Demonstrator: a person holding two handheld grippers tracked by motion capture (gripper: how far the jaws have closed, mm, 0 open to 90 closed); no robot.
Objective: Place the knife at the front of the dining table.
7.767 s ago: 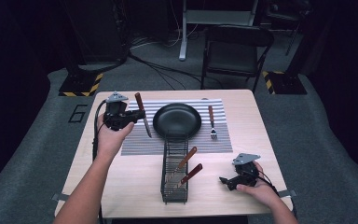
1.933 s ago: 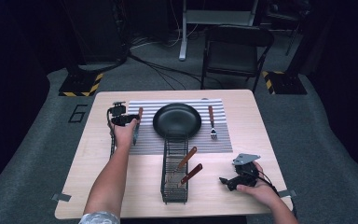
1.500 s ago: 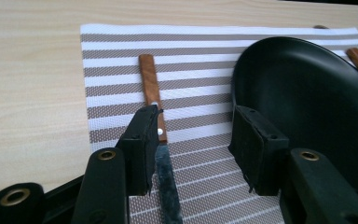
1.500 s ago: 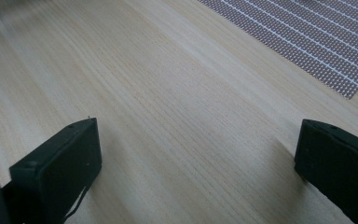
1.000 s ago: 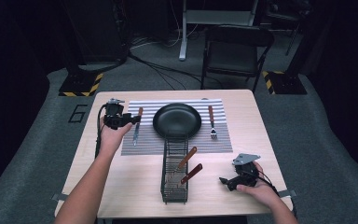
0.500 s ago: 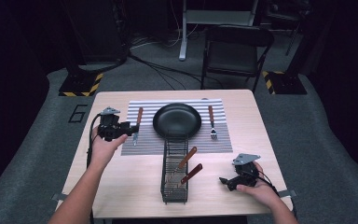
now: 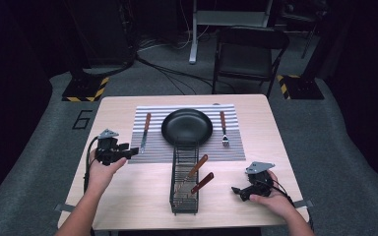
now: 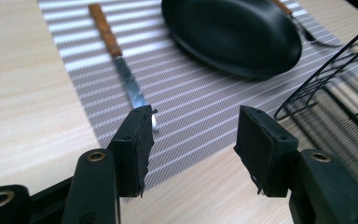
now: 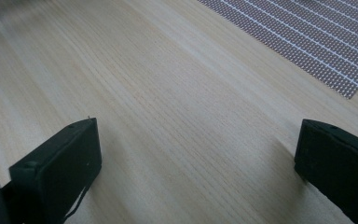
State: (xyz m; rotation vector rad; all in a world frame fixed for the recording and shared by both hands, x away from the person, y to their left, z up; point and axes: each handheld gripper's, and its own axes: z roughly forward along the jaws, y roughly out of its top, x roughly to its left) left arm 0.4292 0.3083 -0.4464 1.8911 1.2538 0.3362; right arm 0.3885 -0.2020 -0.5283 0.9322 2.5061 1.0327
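Observation:
A wooden-handled knife (image 7: pixel 145 130) lies on the striped placemat (image 7: pixel 234 147), left of a black plate (image 7: pixel 187 127); a fork (image 7: pixel 223 129) lies on the plate's right. My left gripper (image 7: pixel 133 151) hovers at the mat's near left corner, open and empty. In the left gripper view its jaws (image 8: pixel 193 126) stand apart over the mat, the knife (image 8: pixel 116 51) blade tip just beyond the left pad (image 8: pixel 137 140). My right gripper (image 7: pixel 235 191) rests near the table's front right, open. In the right gripper view (image 9: pixel 196 149) bare wood lies between its pads.
A black wire basket (image 7: pixel 184 196) stands at the table's middle front with two wooden-handled utensils (image 7: pixel 201 177) in it; its corner (image 8: pixel 335 93) is on the right of the left gripper view. A chair (image 7: pixel 248 49) stands beyond the table's far edge.
The knife, once held by my left gripper, now lies on the mat. Over the last second that gripper drew back from it toward the near left and sank. The right gripper stayed still.

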